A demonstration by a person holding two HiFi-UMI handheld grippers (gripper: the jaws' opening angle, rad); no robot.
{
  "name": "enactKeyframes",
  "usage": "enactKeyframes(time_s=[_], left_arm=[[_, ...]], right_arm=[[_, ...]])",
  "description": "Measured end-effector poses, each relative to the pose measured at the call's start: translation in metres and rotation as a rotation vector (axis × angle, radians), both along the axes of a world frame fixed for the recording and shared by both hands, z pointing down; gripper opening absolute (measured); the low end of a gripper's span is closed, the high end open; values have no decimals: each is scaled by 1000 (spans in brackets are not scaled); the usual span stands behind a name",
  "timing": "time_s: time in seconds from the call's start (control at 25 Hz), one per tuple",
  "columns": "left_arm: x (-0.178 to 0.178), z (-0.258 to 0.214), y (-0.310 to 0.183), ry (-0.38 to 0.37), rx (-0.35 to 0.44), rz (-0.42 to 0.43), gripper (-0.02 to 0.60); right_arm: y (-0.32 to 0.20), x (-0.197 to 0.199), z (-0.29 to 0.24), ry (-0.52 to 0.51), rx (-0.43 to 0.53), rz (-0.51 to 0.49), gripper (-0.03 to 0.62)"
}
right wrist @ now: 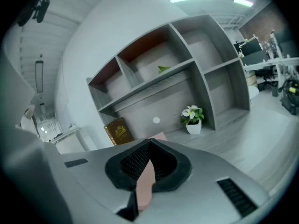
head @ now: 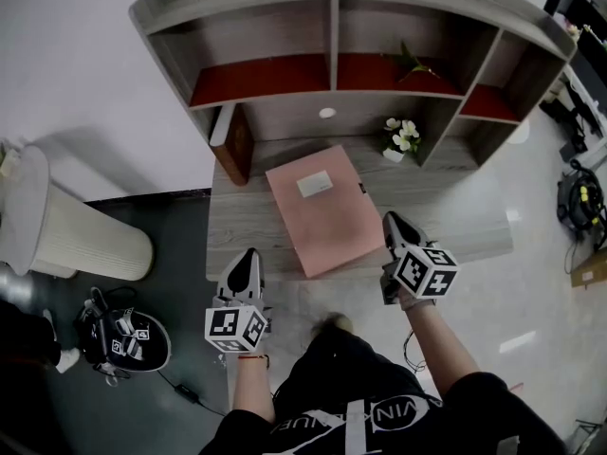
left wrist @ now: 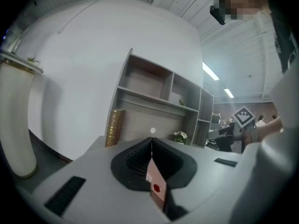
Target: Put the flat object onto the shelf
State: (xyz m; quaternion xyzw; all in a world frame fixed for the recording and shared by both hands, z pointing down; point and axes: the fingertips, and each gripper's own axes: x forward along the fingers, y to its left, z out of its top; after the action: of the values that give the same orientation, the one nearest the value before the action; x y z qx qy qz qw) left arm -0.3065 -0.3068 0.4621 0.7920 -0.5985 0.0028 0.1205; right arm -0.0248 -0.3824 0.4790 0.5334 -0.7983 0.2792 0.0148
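My right claw (head: 393, 221) pinches the lower right edge of the pink folder (head: 318, 207), which lies mid-frame on the desk (head: 446, 207) with its long side pointing up toward the shelf (head: 285, 119), while my closed left claw (head: 249, 256) sits apart, lower left.

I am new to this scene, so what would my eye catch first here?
A pink folder lies on the grey desk before the shelf, with the left tongs and right tongs each shut on it. Red-lined upper compartments stand out behind it.
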Motion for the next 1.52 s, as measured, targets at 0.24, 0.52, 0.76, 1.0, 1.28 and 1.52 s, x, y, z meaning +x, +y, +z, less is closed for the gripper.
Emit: enactKeyframes(time_s=[0.24,0.52,0.76,1.0,1.28,1.52], left_arm=[[-9,-13,-2,-14,24,-32,6],[-12,-30,-6,-51,66,-44,6],[-15,-48,-10,-70,106,-52,6],[-19,-61,-12,-96,138,-68,6],[-24,-78,-12,-107,171,-94,6],[-23,-102,-12,-115,216,-100,6]], right_arm=[[3,-4,-29,109,157,-97,9],[8,-12,-61,156,322,-170,9],[7,-14,-74,157,376,-210,9],[6,-22,-83,194,425,-247,9],[4,-23,-94,190,461,-247,9],[1,-16,-113,151,496,-244,9]])
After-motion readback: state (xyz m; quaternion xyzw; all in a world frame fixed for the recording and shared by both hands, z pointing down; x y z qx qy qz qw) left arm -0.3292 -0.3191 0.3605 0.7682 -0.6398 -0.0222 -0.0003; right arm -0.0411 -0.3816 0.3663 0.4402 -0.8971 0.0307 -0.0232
